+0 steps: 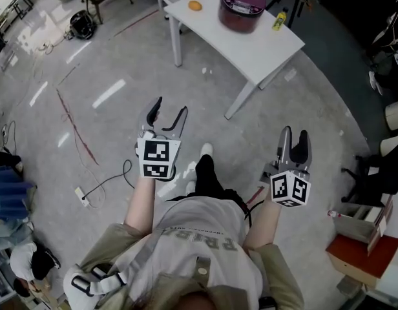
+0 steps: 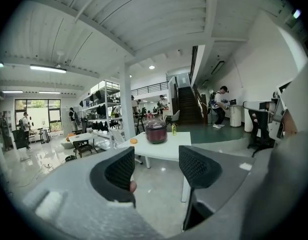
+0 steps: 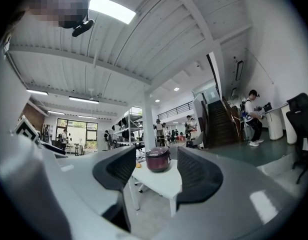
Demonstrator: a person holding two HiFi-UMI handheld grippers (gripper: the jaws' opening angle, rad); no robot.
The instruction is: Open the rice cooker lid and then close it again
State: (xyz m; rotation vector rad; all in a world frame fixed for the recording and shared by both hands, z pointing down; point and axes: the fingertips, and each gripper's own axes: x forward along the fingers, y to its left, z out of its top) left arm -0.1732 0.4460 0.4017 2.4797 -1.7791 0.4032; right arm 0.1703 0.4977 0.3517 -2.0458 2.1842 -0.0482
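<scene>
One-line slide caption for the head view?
Left gripper and right gripper, open and empty, hover over the floor; the closed rice cooker sits on the table ahead.

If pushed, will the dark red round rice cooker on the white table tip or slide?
The dark red round rice cooker looks squat and wide, so it probably will not tip. On the smooth white table it may slide instead.

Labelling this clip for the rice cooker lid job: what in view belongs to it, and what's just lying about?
For the job: rice cooker, lid shut; white table; left gripper, right gripper, both open, empty.
Lying about: small orange object, yellow bottle, both on the table; power strip on floor.
</scene>
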